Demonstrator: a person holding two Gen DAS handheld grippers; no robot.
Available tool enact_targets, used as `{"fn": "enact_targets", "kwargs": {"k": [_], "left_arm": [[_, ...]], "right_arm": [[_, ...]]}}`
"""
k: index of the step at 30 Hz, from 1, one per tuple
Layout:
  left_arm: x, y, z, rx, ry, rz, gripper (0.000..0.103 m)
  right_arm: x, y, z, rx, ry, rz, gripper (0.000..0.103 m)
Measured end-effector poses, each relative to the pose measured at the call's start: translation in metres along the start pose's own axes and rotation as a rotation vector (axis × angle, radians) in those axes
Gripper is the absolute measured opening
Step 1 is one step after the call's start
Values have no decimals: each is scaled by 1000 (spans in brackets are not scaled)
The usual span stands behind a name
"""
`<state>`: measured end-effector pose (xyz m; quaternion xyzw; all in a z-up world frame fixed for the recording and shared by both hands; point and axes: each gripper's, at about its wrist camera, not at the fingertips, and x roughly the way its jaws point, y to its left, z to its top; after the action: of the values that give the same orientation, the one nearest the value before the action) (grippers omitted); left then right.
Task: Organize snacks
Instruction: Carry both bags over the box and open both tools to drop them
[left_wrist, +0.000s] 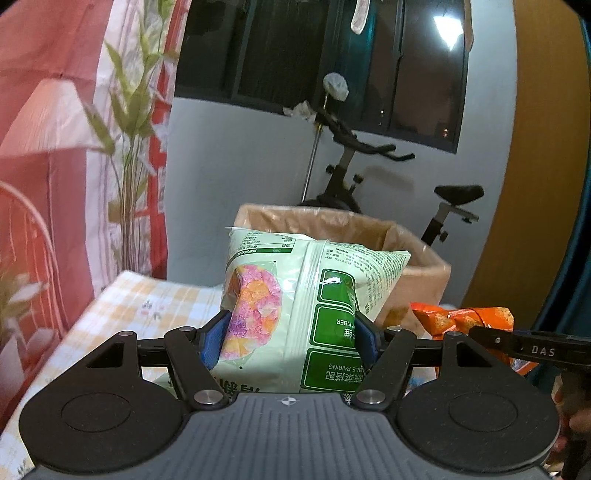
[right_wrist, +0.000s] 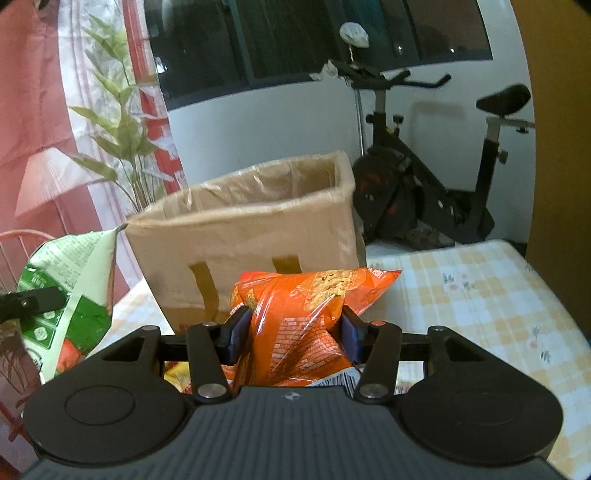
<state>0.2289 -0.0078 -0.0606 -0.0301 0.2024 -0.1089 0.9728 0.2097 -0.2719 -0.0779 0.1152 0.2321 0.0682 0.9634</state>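
Two bags are being gripped mid-air, green snack bag (left_wrist: 295, 306) in left tongs (left_wrist: 291, 338), orange chip bag (right_wrist: 295, 325) in right tongs (right_wrist: 293, 338), nothing's being dropped into the cardboard box (right_wrist: 251, 236) yet.

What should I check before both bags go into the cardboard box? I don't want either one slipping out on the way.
1. Left gripper clamped on the green snack bag: ok, both pads press into its sides.
2. Right gripper clamped on the orange snack bag: ok, the bag is pinched between the pads.
3. Cardboard box open at the top: ok, the lined mouth is uncovered.
4. Room inside the box: cannot tell, its floor is hidden.
5. Bags clear of each other: ok, a gap separates them in the right wrist view.
6. Both bags lifted off the checked tablecloth: cannot tell, their bottoms are hidden.
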Motion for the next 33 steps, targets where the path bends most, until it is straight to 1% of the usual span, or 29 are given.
{"fn": "enact_targets", "kwargs": {"k": [5,10,19,28,33], "left_arm": [[1,-7,20,19,-43,-9,71],[3,-13,38,35,-70,-29,71],[14,-22,72,75,-111,-20,71],[52,-23,104,121,-103,6,71],[78,-26,115,136,-83,15,71]], "right_arm": [[-7,-1,27,3,-53,22,53],[-9,4,53,-39,-98,29,53],[-4,11,87,-92,-152,49,53],[24,12,115,-144,-173,37,53],[43,9,133,-165,-186,58,53]]}}
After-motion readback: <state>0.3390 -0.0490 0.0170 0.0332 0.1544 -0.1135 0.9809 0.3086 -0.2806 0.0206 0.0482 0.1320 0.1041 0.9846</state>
